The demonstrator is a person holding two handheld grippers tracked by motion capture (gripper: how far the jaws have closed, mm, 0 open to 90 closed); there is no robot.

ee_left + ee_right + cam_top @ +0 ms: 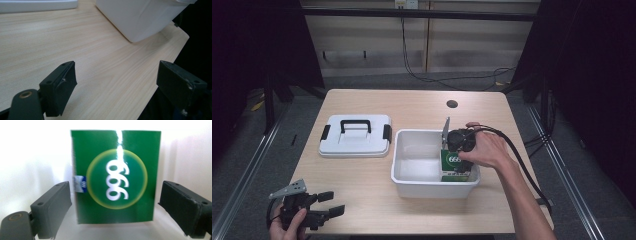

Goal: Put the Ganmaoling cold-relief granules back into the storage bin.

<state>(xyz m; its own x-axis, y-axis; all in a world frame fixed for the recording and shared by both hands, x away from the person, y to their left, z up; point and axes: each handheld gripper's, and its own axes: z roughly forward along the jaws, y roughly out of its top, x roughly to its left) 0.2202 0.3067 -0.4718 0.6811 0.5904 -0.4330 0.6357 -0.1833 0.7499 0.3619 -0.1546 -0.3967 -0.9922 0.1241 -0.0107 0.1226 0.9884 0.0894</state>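
High view: pale wooden tabletop (362, 180) carrying a white lid (355, 136) with a black handle and black side clips at the left, just beside a white open bin (412, 172) at centre; small dark hole (452, 104) in the wood behind the bin. Green box (454, 166) with a white-numbered emblem lying inside the bin, hard against its right wall. Right tongs (460, 161) held over the bin's right end, pointing down at the box. Left tongs (334, 203) low at the near left corner, well apart from the bin, aimed right, released and empty. Left gripper view: jaws wide apart over bare wood, bin wall ahead at the upper right, table edge just right. Right gripper view: box (115, 176) flat on the white floor, emblem face up, long axis running away from the camera, numerals turned sideways; right tongs (113, 205) released, jaws flanking the box's near end without touching.
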